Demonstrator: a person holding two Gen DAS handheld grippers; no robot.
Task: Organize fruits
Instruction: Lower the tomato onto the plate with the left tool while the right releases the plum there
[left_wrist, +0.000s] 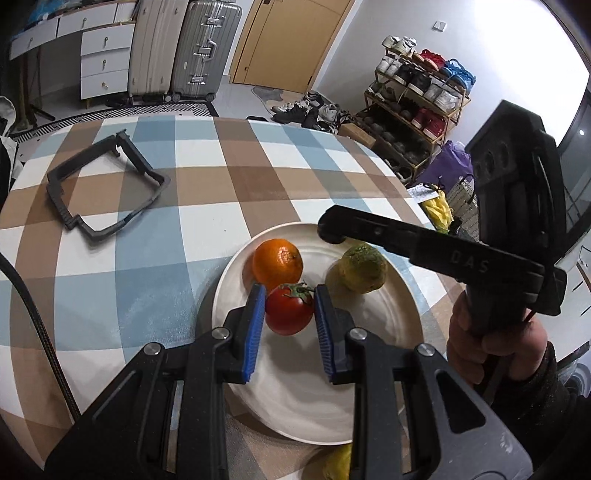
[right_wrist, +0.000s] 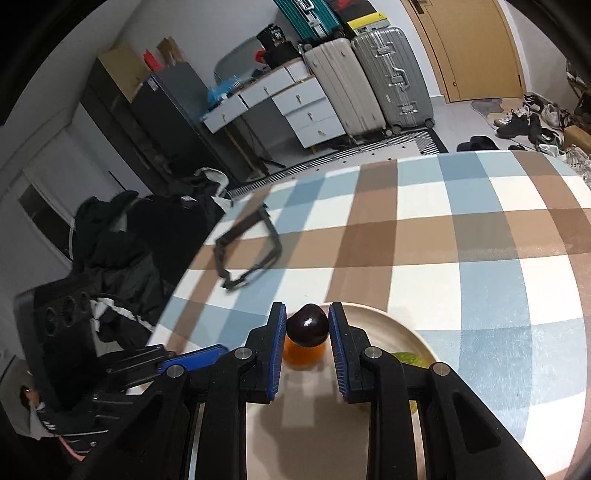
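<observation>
A white plate (left_wrist: 388, 325) lies on the checked tablecloth. On it are an orange (left_wrist: 277, 264) and a yellow-green fruit (left_wrist: 364, 267). My left gripper (left_wrist: 290, 308) is shut on a red tomato (left_wrist: 288, 310) just over the plate. My right gripper (right_wrist: 307, 325) is shut on a small dark round fruit (right_wrist: 307, 325) held above the plate (right_wrist: 406, 336), over the orange (right_wrist: 304, 354). The green fruit (right_wrist: 408, 359) shows beside its right finger. The right gripper also shows in the left wrist view (left_wrist: 332, 227), above the plate's far rim.
A black angular frame (left_wrist: 107, 184) lies on the table's far left, also in the right wrist view (right_wrist: 247, 251). A yellow fruit (left_wrist: 340, 461) lies by the plate's near rim. Suitcases, drawers and a shoe rack stand beyond the table.
</observation>
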